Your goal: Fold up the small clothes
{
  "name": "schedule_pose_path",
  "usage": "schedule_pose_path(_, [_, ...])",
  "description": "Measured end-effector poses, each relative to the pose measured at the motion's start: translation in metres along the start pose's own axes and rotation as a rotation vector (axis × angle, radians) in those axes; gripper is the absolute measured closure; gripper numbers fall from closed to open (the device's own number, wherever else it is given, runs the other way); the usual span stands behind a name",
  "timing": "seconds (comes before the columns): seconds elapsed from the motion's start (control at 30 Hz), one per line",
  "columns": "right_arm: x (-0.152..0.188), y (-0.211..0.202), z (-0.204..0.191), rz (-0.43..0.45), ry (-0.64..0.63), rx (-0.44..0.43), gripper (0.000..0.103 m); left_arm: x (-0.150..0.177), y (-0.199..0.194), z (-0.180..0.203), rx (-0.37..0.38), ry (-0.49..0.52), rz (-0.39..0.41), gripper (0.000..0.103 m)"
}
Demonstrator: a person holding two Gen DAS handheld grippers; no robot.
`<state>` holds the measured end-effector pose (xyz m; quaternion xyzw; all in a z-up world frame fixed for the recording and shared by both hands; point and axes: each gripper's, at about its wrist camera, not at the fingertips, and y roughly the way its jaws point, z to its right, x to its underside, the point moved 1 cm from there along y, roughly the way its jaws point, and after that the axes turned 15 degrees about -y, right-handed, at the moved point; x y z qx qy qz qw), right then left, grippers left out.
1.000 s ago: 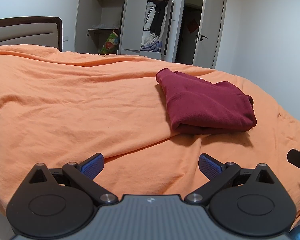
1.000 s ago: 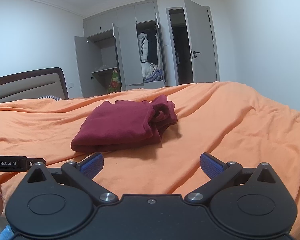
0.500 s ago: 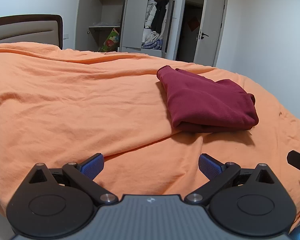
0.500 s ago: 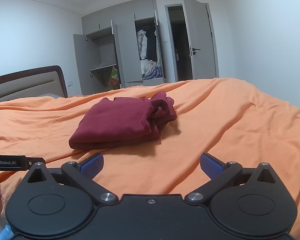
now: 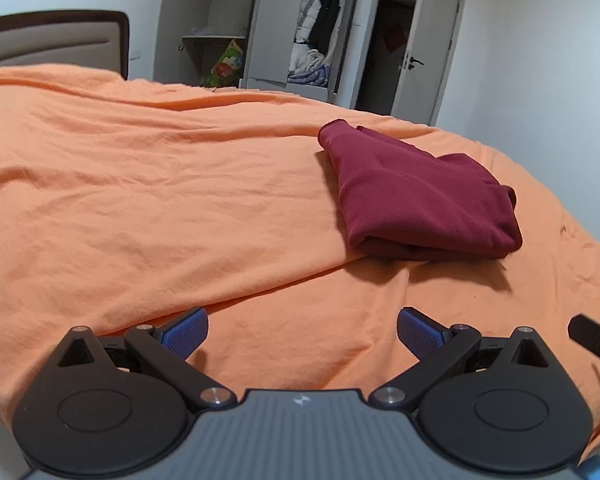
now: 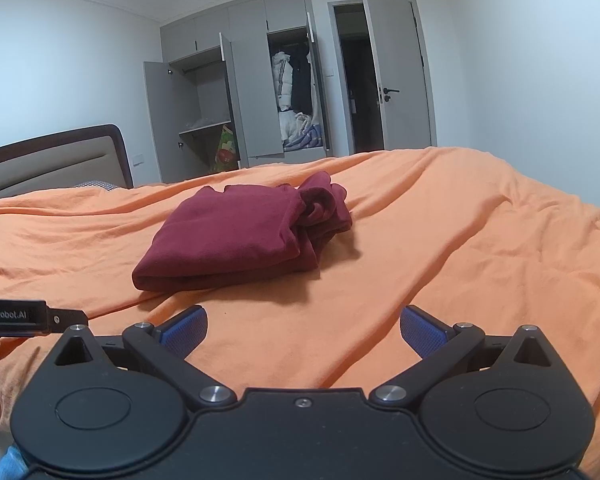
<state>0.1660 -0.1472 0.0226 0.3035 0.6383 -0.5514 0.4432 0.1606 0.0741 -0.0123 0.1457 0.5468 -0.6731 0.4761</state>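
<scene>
So the maroon garment [image 5: 420, 196] is lying folded on the bed [image 5: 160, 200], on the orange cover, with some bunched fabric showing at its far right end in the right view. Both the left tongs [image 5: 302, 330] and the right tongs [image 6: 303, 330] are being held wide apart with nothing in them, well short of the garment.

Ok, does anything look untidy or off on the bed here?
Mostly neat: the maroon garment lies folded on the orange bedspread. Its far right end is bunched and rumpled rather than flat. Both tongs, left and right, are open and clear of it.
</scene>
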Motion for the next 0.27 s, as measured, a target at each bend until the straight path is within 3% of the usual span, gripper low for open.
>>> schedule_pose_path(0.27, [0.0017, 0.0059, 0.0014, -0.014, 0.003, 0.003, 0.001, -0.0044, 0.0061, -0.0044, -0.008, -0.046, -0.005, 0.0])
